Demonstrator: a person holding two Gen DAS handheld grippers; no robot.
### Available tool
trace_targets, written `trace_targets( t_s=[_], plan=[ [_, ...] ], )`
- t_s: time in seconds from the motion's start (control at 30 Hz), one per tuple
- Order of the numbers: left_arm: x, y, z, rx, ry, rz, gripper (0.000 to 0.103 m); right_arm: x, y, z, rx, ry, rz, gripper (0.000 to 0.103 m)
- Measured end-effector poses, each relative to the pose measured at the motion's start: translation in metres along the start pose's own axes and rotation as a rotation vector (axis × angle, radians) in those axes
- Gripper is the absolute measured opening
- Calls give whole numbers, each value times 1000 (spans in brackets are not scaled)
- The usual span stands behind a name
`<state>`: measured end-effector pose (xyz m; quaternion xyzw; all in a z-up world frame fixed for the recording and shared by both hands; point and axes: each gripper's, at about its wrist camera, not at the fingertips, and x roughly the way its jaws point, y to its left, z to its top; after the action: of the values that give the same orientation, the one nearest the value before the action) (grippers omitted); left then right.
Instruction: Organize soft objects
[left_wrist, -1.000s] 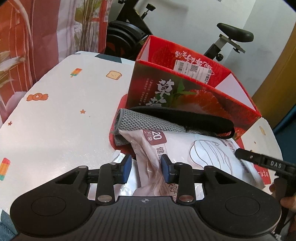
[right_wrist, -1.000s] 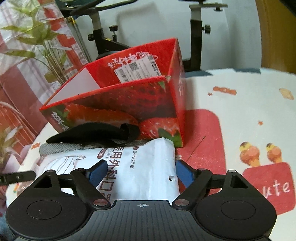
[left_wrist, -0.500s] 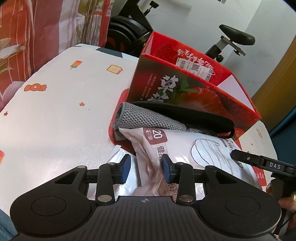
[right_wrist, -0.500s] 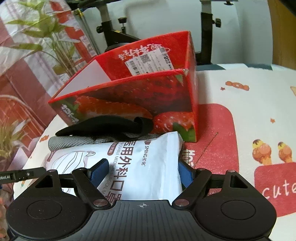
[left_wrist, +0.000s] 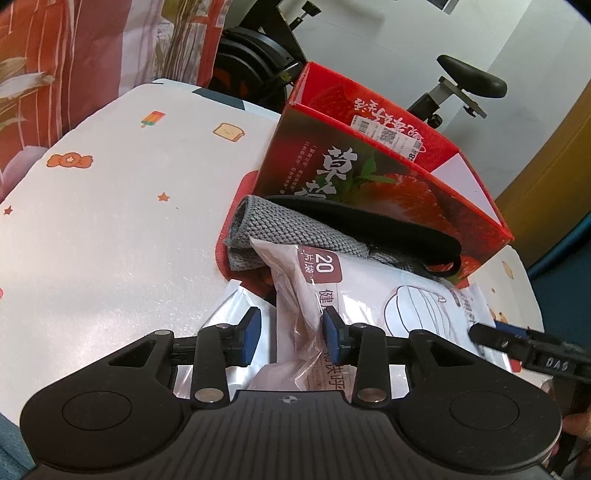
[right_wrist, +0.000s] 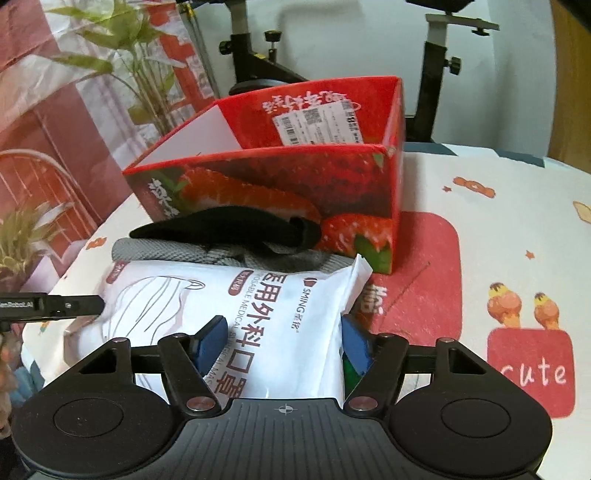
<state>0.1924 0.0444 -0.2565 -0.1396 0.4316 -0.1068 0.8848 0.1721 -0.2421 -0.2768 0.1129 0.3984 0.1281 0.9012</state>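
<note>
Bench (left_wrist: 110, 229): covered with a white cloth printed with sweets, toast, ice lollies and red patches, one reading "cute" in the right wrist view.

Strawberry box (left_wrist: 373, 177): red printed carton, top open, standing upright toward the far side of the bench, a white shipping label on its inner wall.

Grey cloth (left_wrist: 280, 229): knitted, folded, lying just in front of the box.

Black strap (left_wrist: 373, 221): padded, lying along the top of the grey cloth, against the foot of the box.

Mask packet (right_wrist: 280, 314): white plastic pouch printed with a line drawing of a face mask and "20", nearest item of the pile; its far edge overlaps the grey cloth. A second clear plastic wrapper (left_wrist: 229, 314) shows beneath its left end.

Left hand-held gripper (left_wrist: 291, 334): blue pads partly closed around the crumpled left end of the mask packet. The right pad touches the plastic; a gap shows at the left pad, so I cannot tell whether it truly has a grip.

Right hand-held gripper (right_wrist: 282, 341): jaws spread wide, straddling the packet's right end, pads at either side of it. Whether they press it I cannot tell.

Behind the bench: exercise bike (left_wrist: 461, 85), floral curtain (left_wrist: 74, 55).
</note>
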Motion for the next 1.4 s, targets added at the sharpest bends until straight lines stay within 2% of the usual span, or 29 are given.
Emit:
trace_targets(
  t_s=[0.2, 0.37, 0.47, 0.6, 0.63, 0.73, 0.87, 0.93, 1.07, 1.13, 1.23, 1.33, 1.4],
  plan=[
    [-1, 2, -1, -5, -2, -7, 49, -3, -9, -6, 53, -18, -4, 65],
    [-1, 4, -3, -6, -2, -5, 49, -14, -8, -8, 69, -29, -6, 64],
    [-1, 4, -4, 1, -4, 6, 50, -19, -11, -10, 85, -26, -2, 59],
    [-2, 2, -5, 19, -12, 16, 50, -22, -13, -16, 84, -31, 1, 44],
    [-2, 2, -5, 22, -13, 18, 50, -21, -13, -16, 82, -30, 1, 44],
    [-3, 1, -5, 30, -17, 22, 50, -20, -19, -17, 107, -28, 17, 44],
    [-4, 2, -6, 31, -17, 20, 50, -20, -28, -19, 144, -26, 59, 53],
    [-4, 3, -7, 30, -16, 18, 49, -16, -25, -17, 114, -17, 59, 58],
    [-5, 0, -4, 64, -7, 15, 49, -9, -15, -10, 42, 7, 34, 59],
    [-5, -2, 0, 107, 17, -22, 51, -8, -12, -8, 18, 20, 39, 59],
    [-3, -2, 6, 174, 77, -141, 54, -7, -6, -8, -21, 31, 32, 59],
    [-1, -4, 8, 247, 104, -146, 54, -6, -5, -8, -31, 30, 28, 59],
    [1, -3, 11, 248, 119, -160, 53, -6, -6, -7, -32, 31, 29, 59]
  ],
)
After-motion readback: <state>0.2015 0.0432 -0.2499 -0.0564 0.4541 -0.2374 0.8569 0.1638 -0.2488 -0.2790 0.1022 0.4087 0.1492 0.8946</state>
